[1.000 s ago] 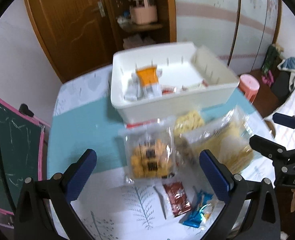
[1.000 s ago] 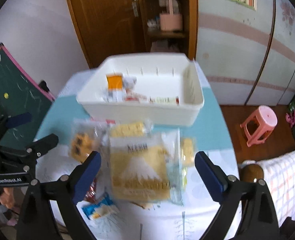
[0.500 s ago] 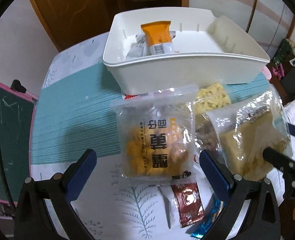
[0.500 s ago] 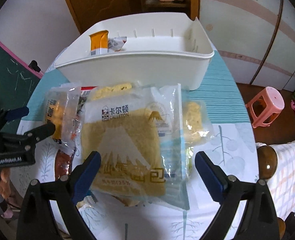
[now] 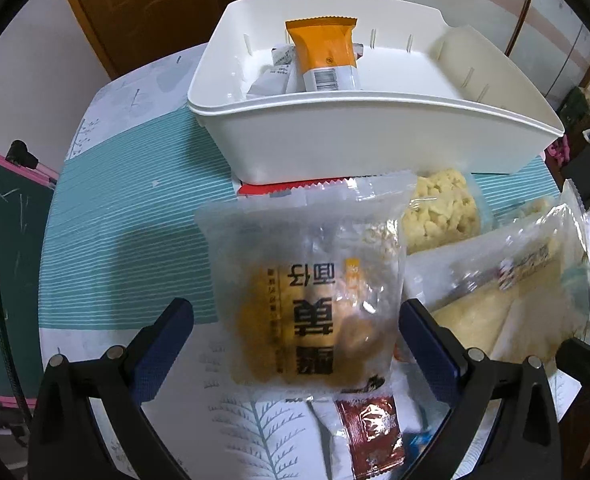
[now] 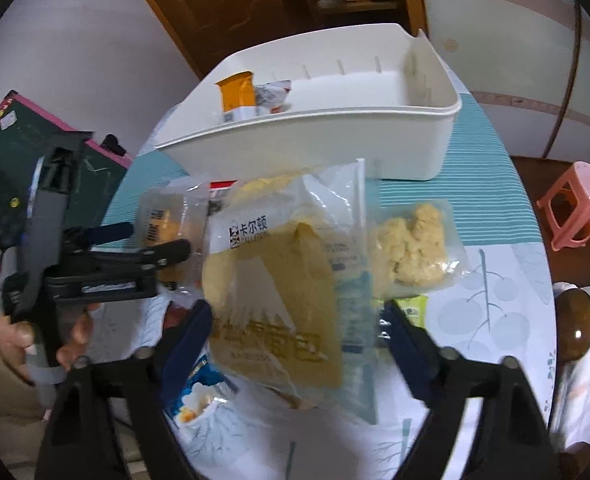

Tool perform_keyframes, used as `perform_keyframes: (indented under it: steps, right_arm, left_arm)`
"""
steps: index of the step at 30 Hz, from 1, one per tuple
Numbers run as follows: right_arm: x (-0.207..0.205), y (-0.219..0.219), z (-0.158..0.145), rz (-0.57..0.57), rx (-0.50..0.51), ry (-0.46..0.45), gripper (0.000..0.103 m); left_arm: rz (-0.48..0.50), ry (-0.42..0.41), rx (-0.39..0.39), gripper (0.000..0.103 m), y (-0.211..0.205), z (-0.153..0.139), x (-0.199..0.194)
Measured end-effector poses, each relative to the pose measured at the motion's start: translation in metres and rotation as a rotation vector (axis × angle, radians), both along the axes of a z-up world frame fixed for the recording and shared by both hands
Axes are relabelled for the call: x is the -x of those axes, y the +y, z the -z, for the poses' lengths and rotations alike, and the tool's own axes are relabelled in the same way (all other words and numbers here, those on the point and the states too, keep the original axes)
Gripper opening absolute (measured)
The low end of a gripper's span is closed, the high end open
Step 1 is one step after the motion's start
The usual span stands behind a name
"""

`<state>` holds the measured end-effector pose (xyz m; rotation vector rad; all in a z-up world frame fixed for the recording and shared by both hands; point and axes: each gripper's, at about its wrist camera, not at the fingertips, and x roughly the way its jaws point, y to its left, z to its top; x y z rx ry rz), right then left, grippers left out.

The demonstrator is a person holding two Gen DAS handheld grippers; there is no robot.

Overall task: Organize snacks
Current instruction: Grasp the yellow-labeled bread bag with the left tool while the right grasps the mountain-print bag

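Snacks lie on my table in front of the white bin [image 5: 359,148]. Left view: my left gripper [image 5: 295,332] gapes around one yellow bun pack [image 5: 315,300]; a red sachet [image 5: 371,432] is cut off below. Right view: my right gripper [image 6: 295,328] has just been closing around the toast bag [image 6: 279,280], contact unclear; two packets show in the bin, and the blue packet [image 6: 199,392] is blurred.

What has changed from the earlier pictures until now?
Both grippers came down over the packets. The right gripper has just been closing around the bread bag; the left gripper is open around the cake packet. The white bin stayed.
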<state>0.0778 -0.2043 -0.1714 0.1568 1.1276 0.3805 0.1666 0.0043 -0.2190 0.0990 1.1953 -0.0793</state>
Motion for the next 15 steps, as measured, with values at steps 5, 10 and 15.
perform_keyframes:
  steps: [5, 10, 15]
  right_arm:
    - [0.0, 0.008, 0.006, -0.056, -0.055, 0.038, 0.055]
    - [-0.002, 0.017, 0.022, -0.091, -0.109, 0.093, 0.034]
    - [0.003, 0.023, 0.024, -0.108, -0.101, 0.066, 0.022]
  left_arm:
    - [-0.031, -0.004, -0.007, 0.102, 0.006, 0.003, -0.006]
    - [-0.058, 0.024, 0.071, 0.088, 0.018, 0.008, -0.011]
    - [-0.065, 0.01, 0.075, 0.069, 0.022, 0.006, -0.008]
